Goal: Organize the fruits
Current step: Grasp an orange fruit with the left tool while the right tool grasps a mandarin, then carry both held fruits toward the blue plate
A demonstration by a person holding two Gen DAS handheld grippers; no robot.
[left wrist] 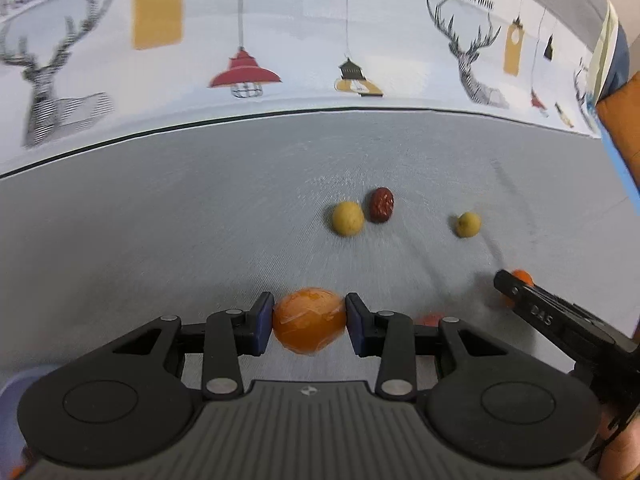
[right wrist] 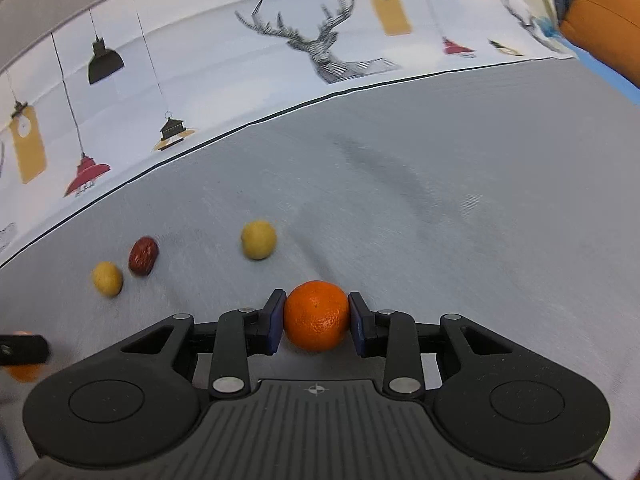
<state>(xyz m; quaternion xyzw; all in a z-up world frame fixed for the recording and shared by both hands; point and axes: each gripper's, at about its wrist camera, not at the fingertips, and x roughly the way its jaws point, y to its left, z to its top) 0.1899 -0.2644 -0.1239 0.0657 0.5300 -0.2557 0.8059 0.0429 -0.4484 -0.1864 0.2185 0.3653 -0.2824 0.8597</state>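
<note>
Gripping oranges, left claw (left wrist: 309, 320) and right claw (right wrist: 316, 316) face open grey cloth (right wrist: 460, 220) ahead.

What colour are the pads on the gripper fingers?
Dark blue pads on black fingers, clearest in the right wrist view, where they press on the round orange fruit.

Two oranges (left wrist: 309, 320) (right wrist: 316, 315), two yellow fruits (left wrist: 348, 218) (left wrist: 468, 224), one red date (left wrist: 381, 205).

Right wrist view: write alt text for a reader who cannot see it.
The right gripper clamps an orange on a grey tablecloth. To the left lie two yellow fruits and a red date; the cloth's far border shows deer and lamps.
</note>
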